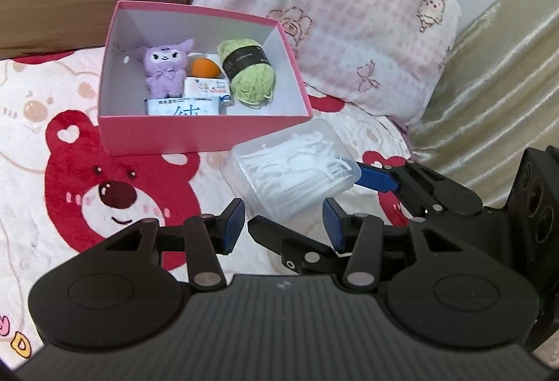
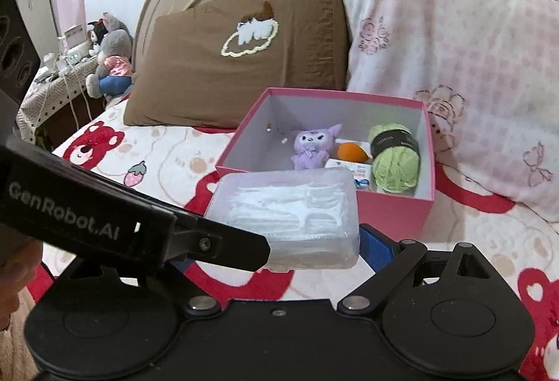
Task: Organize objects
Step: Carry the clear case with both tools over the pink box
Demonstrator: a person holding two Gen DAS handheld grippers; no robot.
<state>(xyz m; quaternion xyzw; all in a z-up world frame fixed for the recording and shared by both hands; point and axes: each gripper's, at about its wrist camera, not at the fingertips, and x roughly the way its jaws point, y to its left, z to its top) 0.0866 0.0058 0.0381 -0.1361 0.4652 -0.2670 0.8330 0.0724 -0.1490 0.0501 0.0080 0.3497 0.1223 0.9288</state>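
Observation:
A pink box (image 1: 195, 133) (image 2: 394, 210) stands open on the bed. It holds a purple plush (image 1: 166, 66) (image 2: 312, 143), an orange ball (image 1: 204, 67) (image 2: 351, 151), green yarn (image 1: 249, 70) (image 2: 394, 161) and tissue packs (image 1: 185, 107). My right gripper (image 2: 279, 250) is shut on a clear floss-pick box (image 1: 290, 169) (image 2: 290, 217), held above the bedspread in front of the pink box. My left gripper (image 1: 283, 224) is open and empty, just below the floss box; it crosses the right wrist view at the left.
A brown pillow (image 2: 244, 66) and a pink checked pillow (image 1: 332, 14) (image 2: 471, 84) lean behind the box. The bear-print bedspread (image 1: 87, 171) lies under everything. A side table with plush toys (image 2: 104, 63) stands far left. A beige curtain (image 1: 489, 84) hangs at the right.

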